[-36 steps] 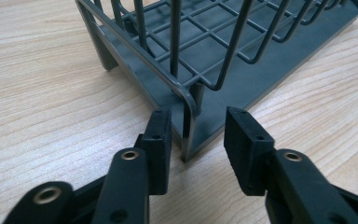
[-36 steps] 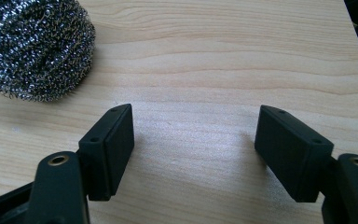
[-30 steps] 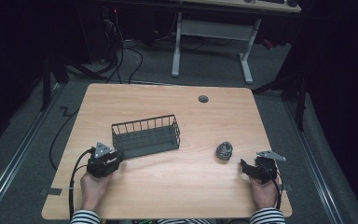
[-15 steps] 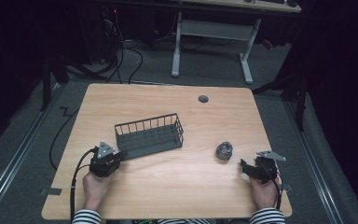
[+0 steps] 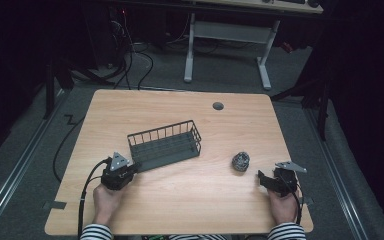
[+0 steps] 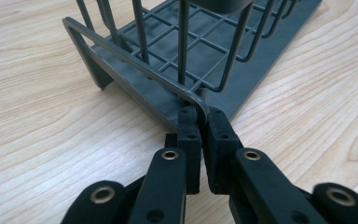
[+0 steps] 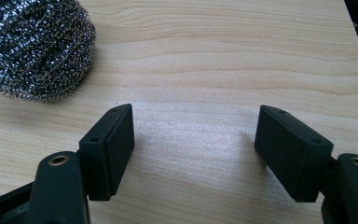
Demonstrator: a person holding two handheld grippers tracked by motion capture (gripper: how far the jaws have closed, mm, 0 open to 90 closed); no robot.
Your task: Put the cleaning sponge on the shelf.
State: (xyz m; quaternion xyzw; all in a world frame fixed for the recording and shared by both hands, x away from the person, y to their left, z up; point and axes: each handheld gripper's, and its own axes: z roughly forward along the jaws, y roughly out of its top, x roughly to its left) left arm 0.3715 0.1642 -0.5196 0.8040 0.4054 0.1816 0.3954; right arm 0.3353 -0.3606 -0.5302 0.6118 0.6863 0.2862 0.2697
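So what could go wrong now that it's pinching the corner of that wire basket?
The left tool has just closed on only the corner rim of the wire basket. With such a small pinch, the basket might slip out or swing and tilt if lifted. If dragged instead, its far end could swing across the table. The steel scrubber lies loose just ahead of the open right tool, so a careless reach might nudge it away.

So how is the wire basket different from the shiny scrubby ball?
The wire basket is long, dark grey and made of straight bars; the scrubby ball is small, round and a tangle of silvery wire. The left hand-held gripper is shut on the wire basket's corner, while the scrubby ball lies free, ahead of the open right hand-held gripper. Both rest on the wooden table.
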